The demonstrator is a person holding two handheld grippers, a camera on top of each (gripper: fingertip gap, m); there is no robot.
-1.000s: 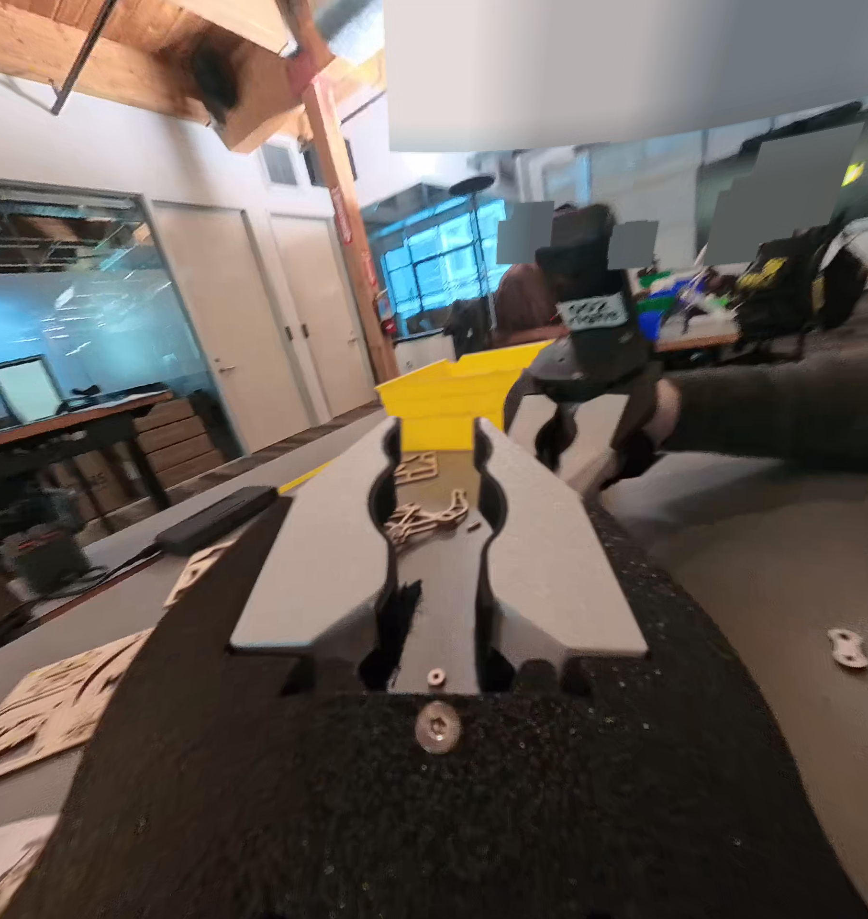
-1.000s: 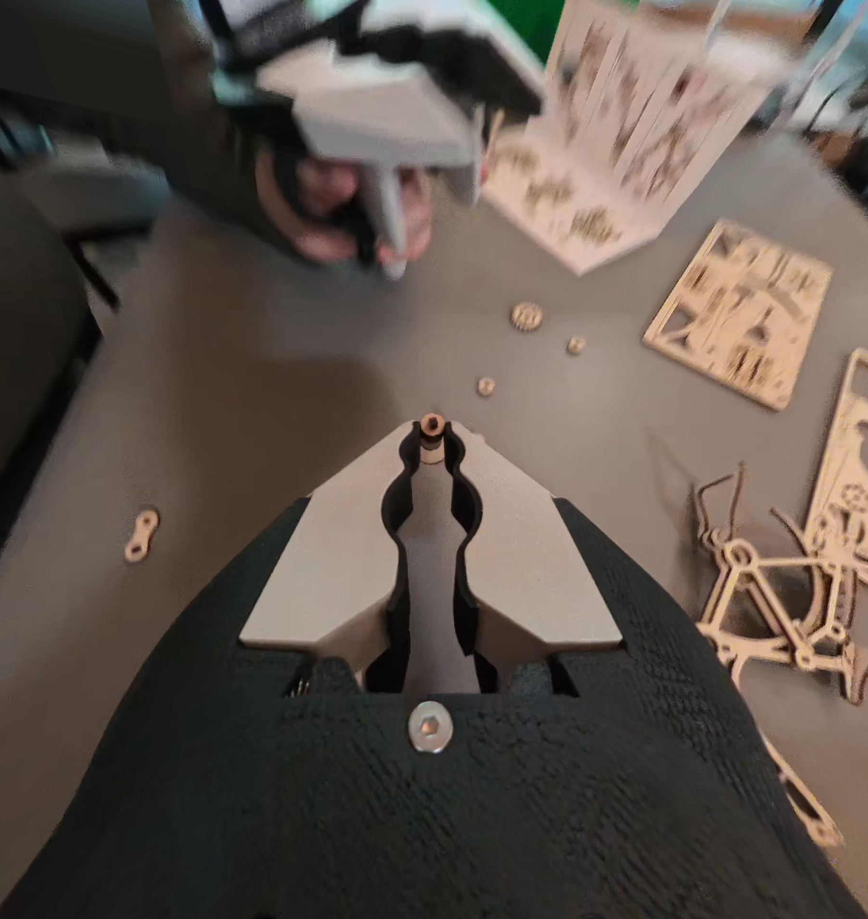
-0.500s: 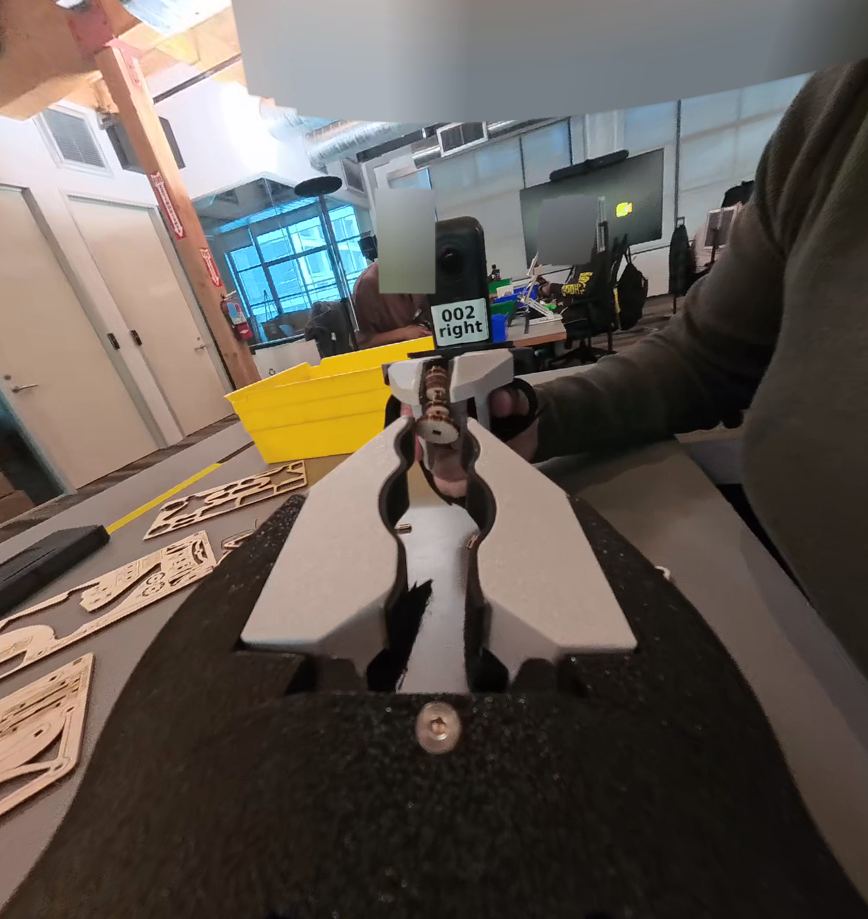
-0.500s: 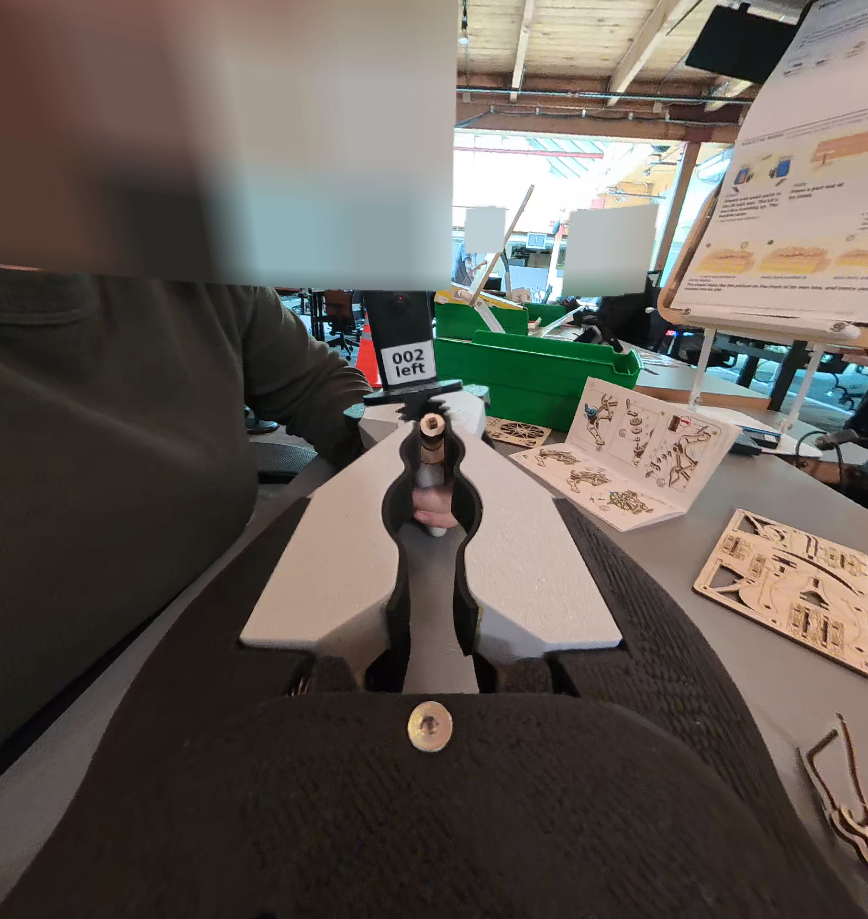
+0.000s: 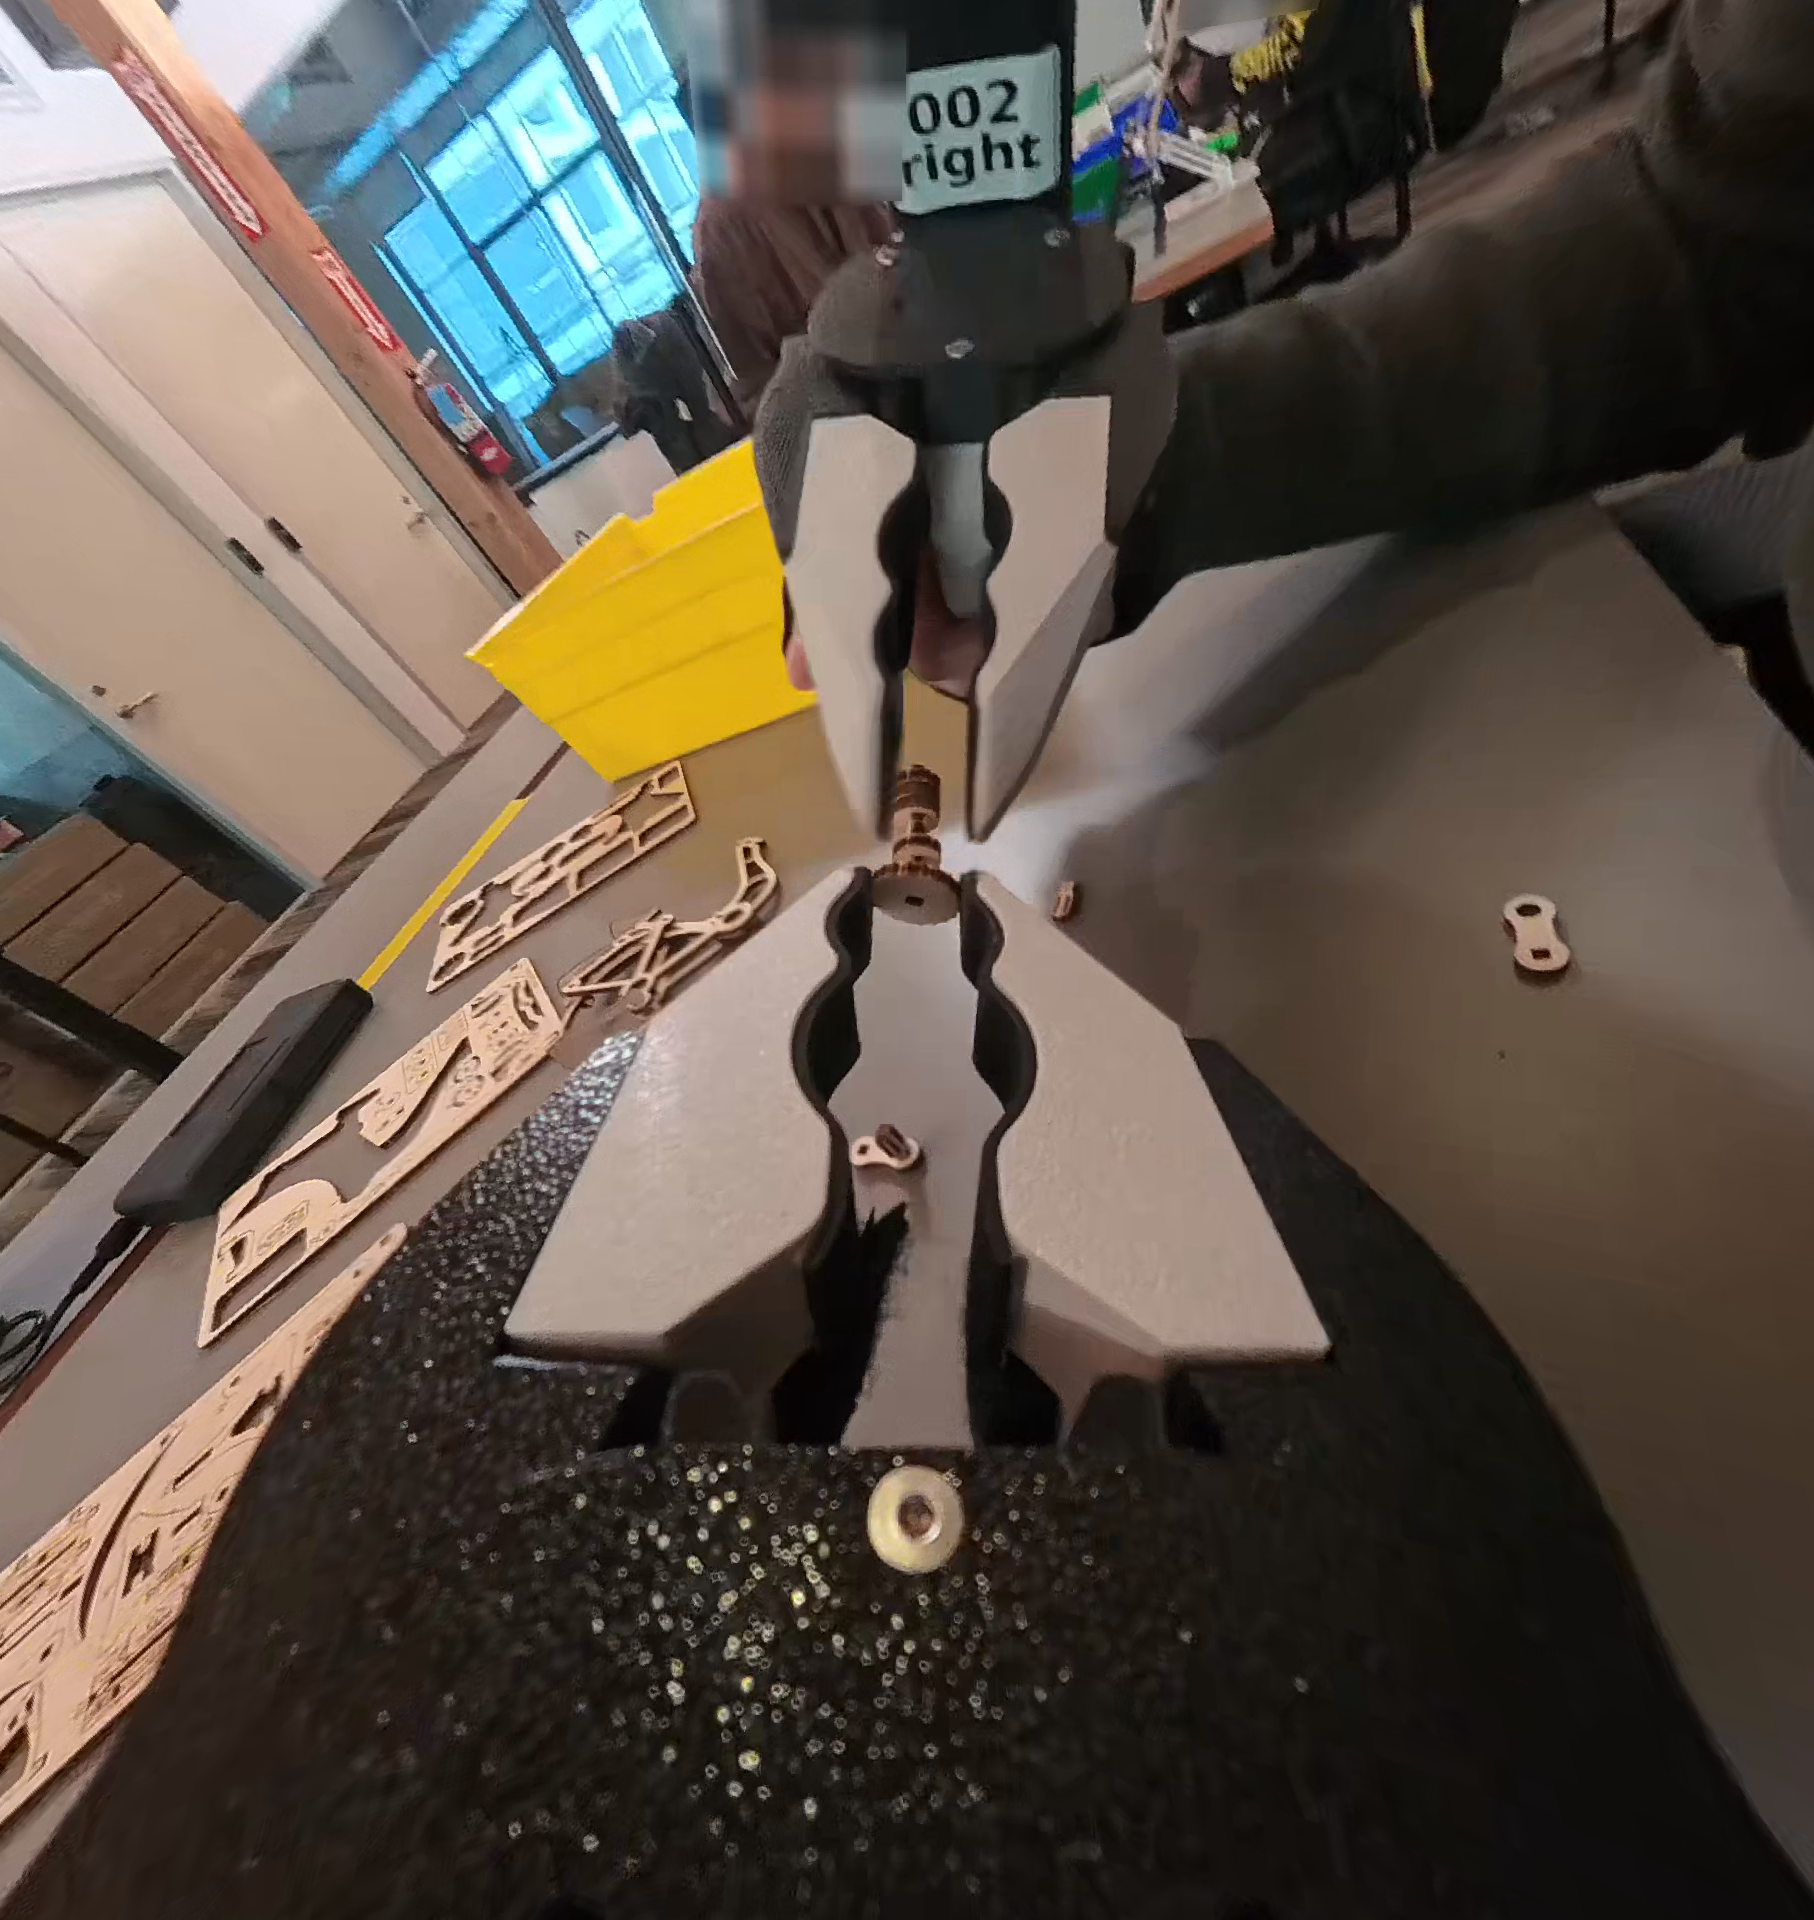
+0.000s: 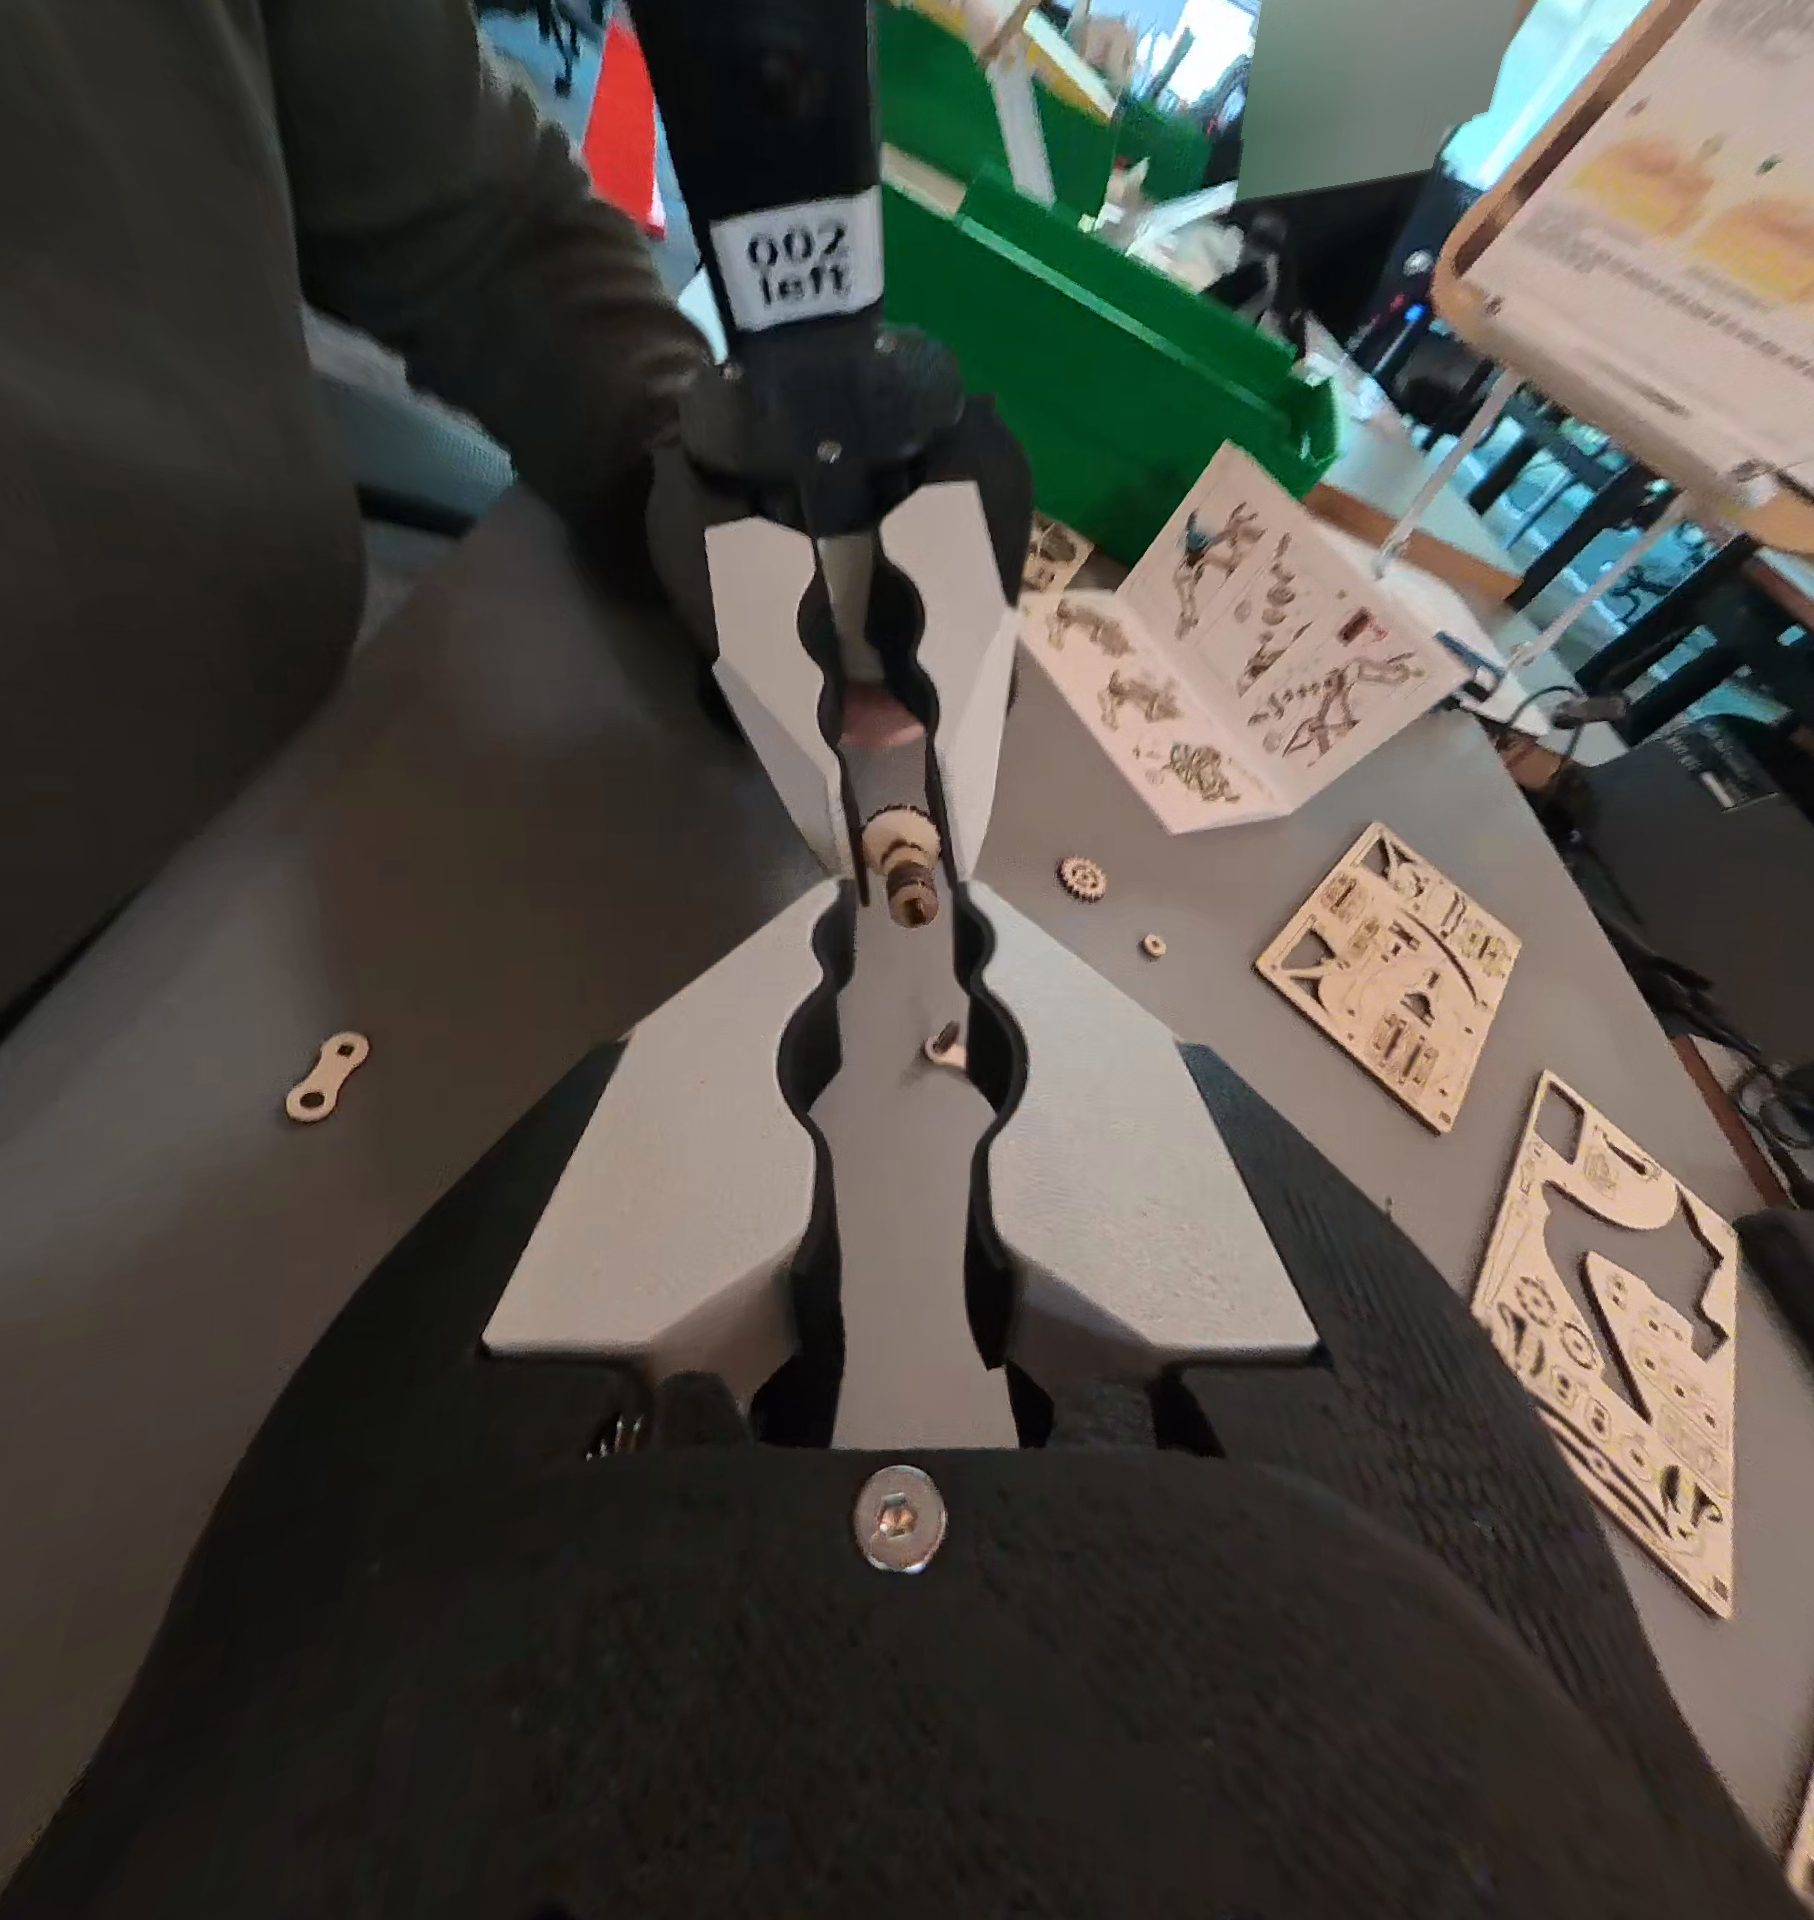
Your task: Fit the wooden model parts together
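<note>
A small wooden gear-and-axle part (image 5: 914, 831) hangs above the grey table (image 5: 1402, 935) between two grippers that meet tip to tip. My left gripper (image 5: 915, 891) is shut on its gear disc. My right gripper (image 6: 905, 902) is open, with its fingers standing a little apart on either side of the axle end (image 6: 908, 896). In the right wrist view the left gripper (image 6: 908, 873) points back at me with the gear in its tips. In the left wrist view the right gripper (image 5: 924, 826) comes down from above.
Loose on the table are a figure-eight link (image 5: 1537, 933), a tiny piece (image 5: 885, 1150), a small gear (image 6: 1082, 876), a half-built wooden frame (image 5: 674, 940) and several cut-out sheets (image 6: 1391, 997). A yellow bin (image 5: 664, 623), green bin (image 6: 1090, 343), leaflet (image 6: 1246, 665) and black block (image 5: 248, 1101) stand around. Both grippers' tips are close together, under 4 cm apart.
Both grippers swung together and tilted down over the table. The right gripper, earlier shut on the axle part, has opened. The left gripper has closed on the gear end.
</note>
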